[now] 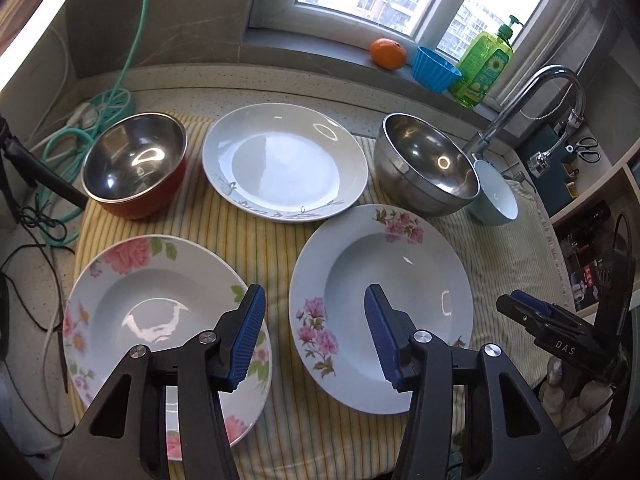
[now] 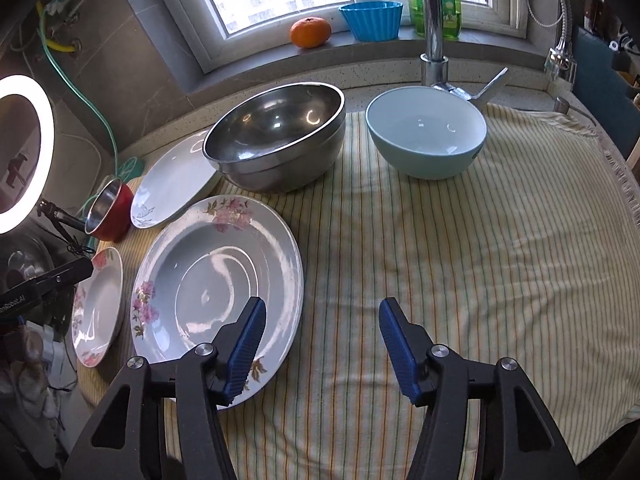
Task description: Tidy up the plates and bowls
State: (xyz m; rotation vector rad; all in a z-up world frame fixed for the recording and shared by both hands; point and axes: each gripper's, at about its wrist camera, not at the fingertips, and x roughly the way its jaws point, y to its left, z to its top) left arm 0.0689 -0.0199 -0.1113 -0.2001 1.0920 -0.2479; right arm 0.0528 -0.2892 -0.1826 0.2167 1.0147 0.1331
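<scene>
Both black grippers with blue pads, left (image 1: 314,334) and right (image 2: 322,344), hover released above the yellow striped cloth (image 2: 460,264). Floral plates (image 1: 380,308) lie on it; beyond them steel bowls (image 1: 426,164); behind, the window sill (image 1: 320,50).

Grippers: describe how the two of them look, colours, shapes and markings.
Both are alike. The left gripper and the right gripper have matte black angular arms with triangular cut-outs and round silver bolts at the joints. Each finger ends in a ribbed blue pad. The right one, seen from the left wrist, bears white letters "DAS".
</scene>
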